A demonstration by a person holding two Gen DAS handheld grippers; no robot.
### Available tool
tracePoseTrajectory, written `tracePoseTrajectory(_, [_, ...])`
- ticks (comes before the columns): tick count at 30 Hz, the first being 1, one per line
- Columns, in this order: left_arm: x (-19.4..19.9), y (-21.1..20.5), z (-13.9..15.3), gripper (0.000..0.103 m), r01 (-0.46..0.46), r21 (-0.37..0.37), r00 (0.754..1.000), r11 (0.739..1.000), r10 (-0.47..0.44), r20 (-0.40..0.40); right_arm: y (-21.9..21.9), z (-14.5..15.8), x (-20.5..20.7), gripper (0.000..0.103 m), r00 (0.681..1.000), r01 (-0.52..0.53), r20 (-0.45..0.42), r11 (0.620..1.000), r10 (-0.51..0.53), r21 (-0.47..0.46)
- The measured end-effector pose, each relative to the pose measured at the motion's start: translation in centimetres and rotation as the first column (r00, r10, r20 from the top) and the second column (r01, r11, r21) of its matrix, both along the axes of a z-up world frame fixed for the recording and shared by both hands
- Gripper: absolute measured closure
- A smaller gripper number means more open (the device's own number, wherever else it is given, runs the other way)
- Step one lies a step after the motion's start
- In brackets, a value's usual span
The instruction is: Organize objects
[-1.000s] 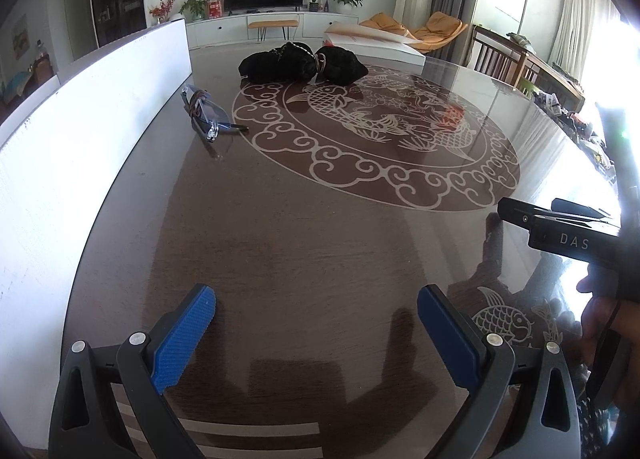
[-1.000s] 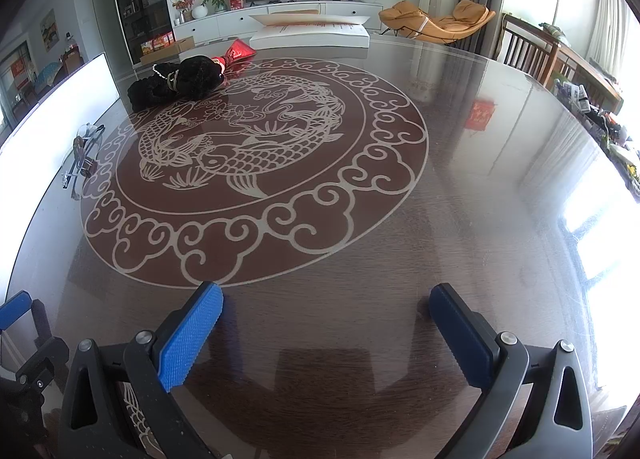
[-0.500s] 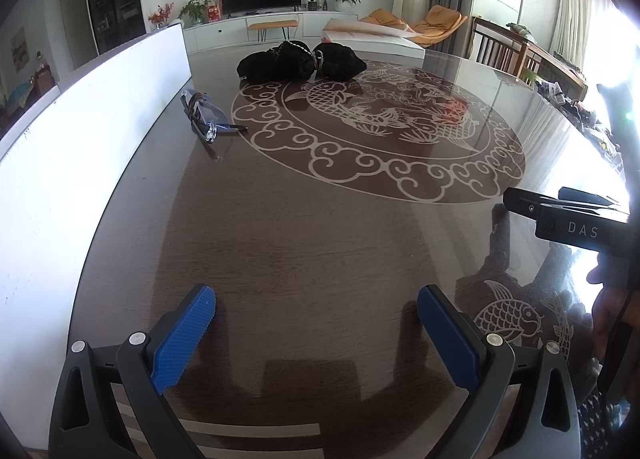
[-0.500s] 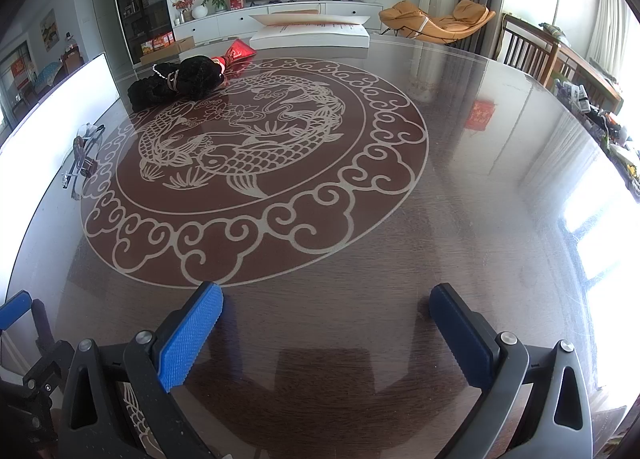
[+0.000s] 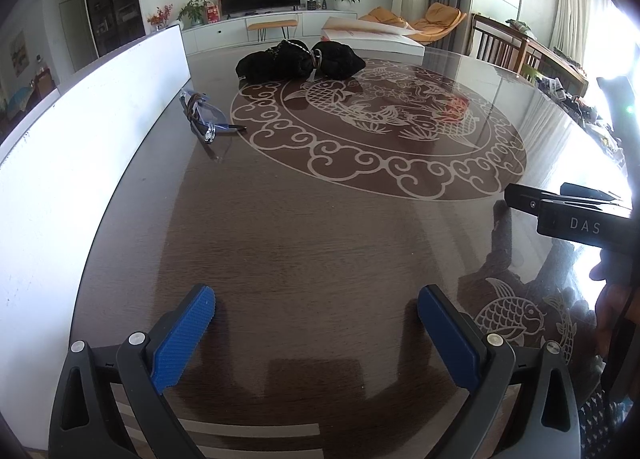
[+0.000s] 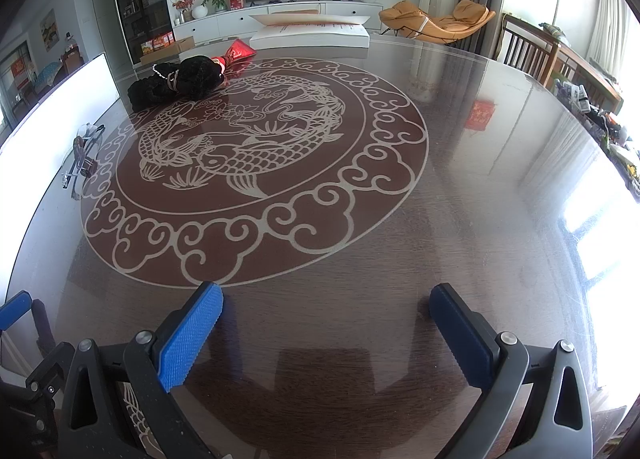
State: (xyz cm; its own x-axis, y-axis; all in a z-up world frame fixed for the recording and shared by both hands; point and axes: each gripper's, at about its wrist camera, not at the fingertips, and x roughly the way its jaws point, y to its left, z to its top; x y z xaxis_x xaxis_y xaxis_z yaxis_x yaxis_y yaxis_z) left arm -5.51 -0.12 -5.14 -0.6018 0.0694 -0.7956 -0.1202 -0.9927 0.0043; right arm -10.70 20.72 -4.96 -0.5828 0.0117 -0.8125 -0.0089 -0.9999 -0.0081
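Glossy dark wood formed the round table (image 5: 304,243), inlaid with pale fish and cloud scrollwork, and a living room with television and orange lounger lay beyond. Left wrist view: the left gripper (image 5: 316,315) hovered low over the near rim, its ribbed blue pads spread wide and holding nothing. Clear safety glasses (image 5: 204,119) lay far and to the left of the jaws, just beside a white board (image 5: 80,131) along the table's left edge; their long axis ran roughly near-to-far, with a thin arm pointing right. Farther off, near the medallion's far rim, sat a lumpy black fabric bundle (image 5: 300,61) tied with cord. Part of the right gripper's body showed at the right edge. Right wrist view: the right gripper (image 6: 326,323) also stood released and empty above the near rim. The glasses (image 6: 82,155) appeared at far left and the bundle (image 6: 180,79) at far left-centre, a red packet (image 6: 238,49) touching its far side. Judged from both views, the left gripper was the nearer one to the glasses, which looked light, rigid and slippery on the polished surface.
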Motion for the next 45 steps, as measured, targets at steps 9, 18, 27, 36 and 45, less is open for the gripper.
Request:
tracePoseTrajectory(9, [0.05,0.13,-0.07,0.000,0.011,-0.001,1.000,1.000,-0.011,0.003,0.01,0.01,0.00,0.000,1.000,0.000,0.000,1.000,0.000,0.000])
tracePoseTrajectory(18, [-0.09,0.16,-0.07,0.000,-0.001,-0.002,1.000,1.000,0.001,-0.001,0.00,0.02,0.01,0.000,1.000,0.000,0.000,1.000,0.000,0.000])
tracePoseTrajectory(27, [-0.19,0.10,-0.08,0.000,-0.002,0.000,1.000,1.000,0.002,-0.007,-0.02,-0.01,-0.01,0.000,1.000,0.000,0.000,1.000,0.000,0.000])
tracePoseTrajectory(36, [-0.20,0.10,-0.08,0.000,-0.002,0.000,1.000,1.000,0.002,-0.007,0.01,0.02,0.02,0.000,1.000,-0.001,0.000,1.000,0.001,0.000])
tracePoseTrajectory(45, [-0.17,0.16,-0.04,0.000,-0.001,-0.002,1.000,1.000,0.001,-0.001,0.01,0.02,0.00,0.000,1.000,-0.001,0.000,1.000,0.001,0.000])
